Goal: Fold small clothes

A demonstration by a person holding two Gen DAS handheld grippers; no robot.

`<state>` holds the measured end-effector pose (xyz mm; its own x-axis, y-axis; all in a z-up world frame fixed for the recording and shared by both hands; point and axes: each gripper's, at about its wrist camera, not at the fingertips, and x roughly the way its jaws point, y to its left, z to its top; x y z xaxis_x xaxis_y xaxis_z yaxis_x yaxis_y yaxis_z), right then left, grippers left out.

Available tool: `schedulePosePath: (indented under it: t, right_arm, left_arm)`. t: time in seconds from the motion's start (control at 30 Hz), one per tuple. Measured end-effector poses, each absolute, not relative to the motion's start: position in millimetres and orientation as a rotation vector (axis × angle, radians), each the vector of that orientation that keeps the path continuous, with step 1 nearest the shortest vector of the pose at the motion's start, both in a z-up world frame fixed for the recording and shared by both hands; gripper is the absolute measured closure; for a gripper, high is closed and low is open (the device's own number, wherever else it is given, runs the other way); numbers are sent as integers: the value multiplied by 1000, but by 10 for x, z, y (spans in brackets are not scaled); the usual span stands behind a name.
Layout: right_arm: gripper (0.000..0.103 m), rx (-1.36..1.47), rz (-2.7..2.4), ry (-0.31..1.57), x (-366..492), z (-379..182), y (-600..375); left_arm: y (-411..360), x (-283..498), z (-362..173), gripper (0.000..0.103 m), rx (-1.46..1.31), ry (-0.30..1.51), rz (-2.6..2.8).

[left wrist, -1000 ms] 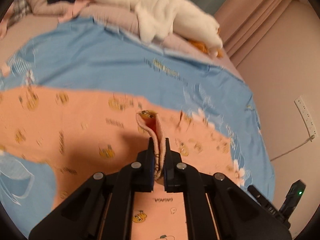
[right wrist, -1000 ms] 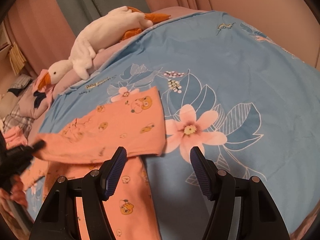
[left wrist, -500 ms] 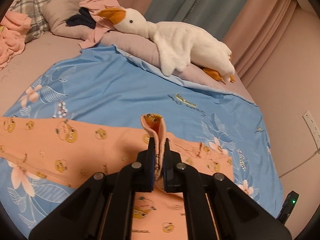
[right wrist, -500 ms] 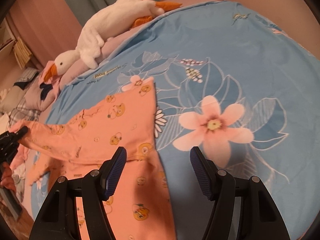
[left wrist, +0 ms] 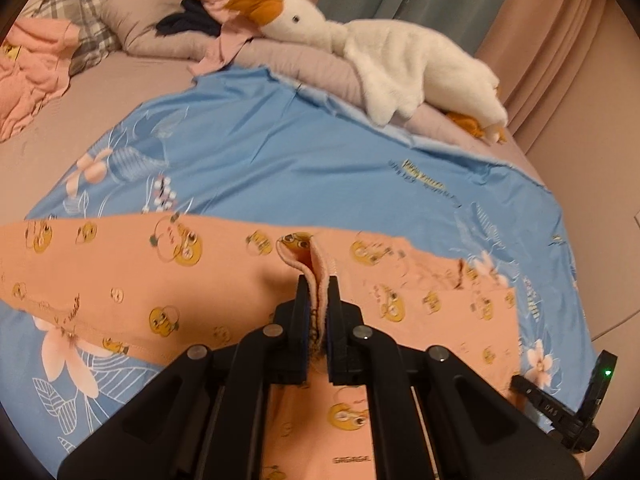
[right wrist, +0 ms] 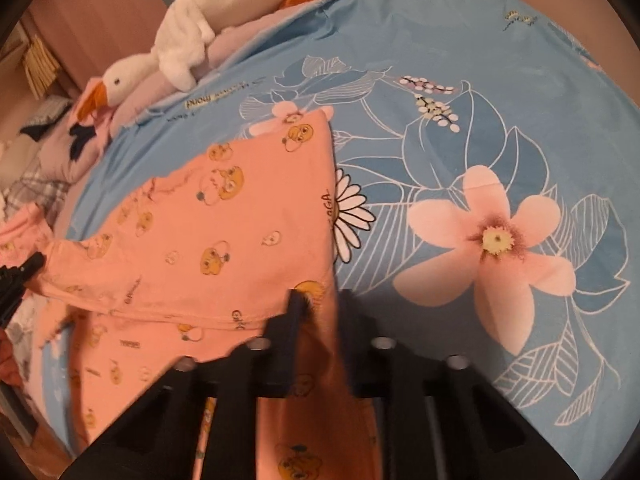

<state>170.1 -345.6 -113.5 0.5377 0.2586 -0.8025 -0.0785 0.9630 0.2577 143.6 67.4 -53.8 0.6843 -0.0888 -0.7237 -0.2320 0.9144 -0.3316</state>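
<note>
1. Left gripper (left wrist: 318, 300): jaws clamped on a raised fold of the garment (left wrist: 160, 272).
2. Right gripper (right wrist: 318, 308): jaws closing, garment edge between them; contact blurred.
3. Garment lies on the blue sheet (left wrist: 280, 152) of the bed, its lower part cut off.
4. Goose (left wrist: 396, 60) behind.

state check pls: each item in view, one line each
left gripper: shut on a pinched fold of the orange garment
right gripper: jaws closing, garment edge between them
orange garment: partly folded, lying on the sheet
blue sheet: spread over the bed
plush goose: lying on its side
</note>
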Motion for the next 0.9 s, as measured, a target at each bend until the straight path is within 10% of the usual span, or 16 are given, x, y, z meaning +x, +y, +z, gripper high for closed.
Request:
schedulePosePath:
  t: [0.9]
  right_arm:
    - [92, 187, 175, 992, 1727, -1144, -3438]
  left_arm:
    - [826, 1375, -1075, 96, -415, 964, 115]
